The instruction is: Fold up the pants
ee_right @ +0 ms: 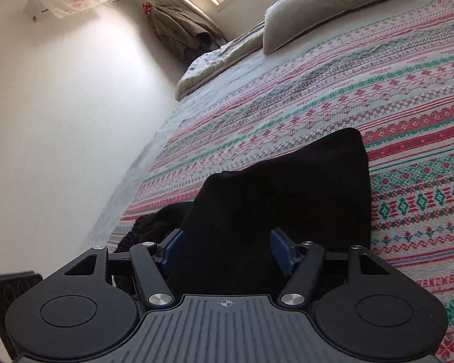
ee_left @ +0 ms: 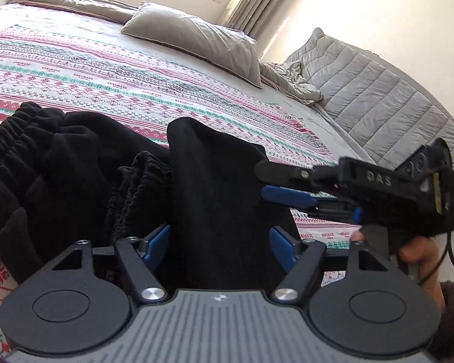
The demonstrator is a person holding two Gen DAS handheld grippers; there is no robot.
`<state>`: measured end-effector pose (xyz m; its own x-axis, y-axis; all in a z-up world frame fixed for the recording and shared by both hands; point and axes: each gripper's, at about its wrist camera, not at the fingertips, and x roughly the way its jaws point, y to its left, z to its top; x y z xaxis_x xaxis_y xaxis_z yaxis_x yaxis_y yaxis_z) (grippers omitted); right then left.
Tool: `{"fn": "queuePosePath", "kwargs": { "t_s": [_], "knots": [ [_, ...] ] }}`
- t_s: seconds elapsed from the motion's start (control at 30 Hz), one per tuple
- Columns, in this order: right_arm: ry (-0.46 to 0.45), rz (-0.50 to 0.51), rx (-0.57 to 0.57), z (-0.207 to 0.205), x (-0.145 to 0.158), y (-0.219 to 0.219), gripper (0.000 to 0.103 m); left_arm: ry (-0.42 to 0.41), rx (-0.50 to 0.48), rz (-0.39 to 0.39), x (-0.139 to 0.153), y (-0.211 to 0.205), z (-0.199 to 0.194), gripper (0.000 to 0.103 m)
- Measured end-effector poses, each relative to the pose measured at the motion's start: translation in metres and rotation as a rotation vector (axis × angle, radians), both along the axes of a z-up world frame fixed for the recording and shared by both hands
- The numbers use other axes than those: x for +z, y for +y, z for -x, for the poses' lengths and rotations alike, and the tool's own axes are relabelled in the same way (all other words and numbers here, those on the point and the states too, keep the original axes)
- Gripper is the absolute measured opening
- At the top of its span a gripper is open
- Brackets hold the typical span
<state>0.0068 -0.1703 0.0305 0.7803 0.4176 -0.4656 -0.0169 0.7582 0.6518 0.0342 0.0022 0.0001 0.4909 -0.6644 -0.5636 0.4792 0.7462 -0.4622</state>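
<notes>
Black pants [ee_left: 60, 163] lie bunched on the patterned bedspread [ee_left: 106, 72], their elastic waistband at the left. A folded-over leg section [ee_left: 221, 181] rises in the middle. My left gripper [ee_left: 221, 239] is open, its blue pads [ee_left: 159, 239] wide apart on either side of that fold without pinching it. In the right wrist view the same black cloth [ee_right: 287, 187] lies between the blue pads [ee_right: 283, 248] of my open right gripper [ee_right: 228, 246]. The right gripper [ee_left: 266, 183] also shows in the left wrist view, at the fold's right edge, held by a hand [ee_left: 414, 251].
Grey pillows [ee_left: 196, 36] and a crumpled grey sheet [ee_left: 290, 81] lie at the head of the bed. A quilted grey cover [ee_left: 378, 90] runs along the bed's far side by the wall. Clothes [ee_right: 181, 30] hang near the window. A white wall [ee_right: 60, 121] borders the bed.
</notes>
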Motion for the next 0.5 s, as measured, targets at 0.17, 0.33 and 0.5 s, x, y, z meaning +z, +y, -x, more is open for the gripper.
{"fn": "queuePosePath", "kwargs": {
  "t_s": [0.17,0.33,0.5],
  "knots": [
    [-0.025,0.134,-0.041,0.023,0.006,-0.006,0.065,-0.016,0.058,0.001,-0.006,0.005,-0.003,0.071],
    [-0.031,0.306,-0.057,0.034,0.005,-0.005,0.065,-0.017,0.070,0.001,-0.003,0.000,-0.009,0.058],
    [-0.024,0.339,-0.018,0.037,0.002,0.000,0.075,0.002,0.075,-0.026,0.001,-0.003,-0.015,0.038]
  ]
}}
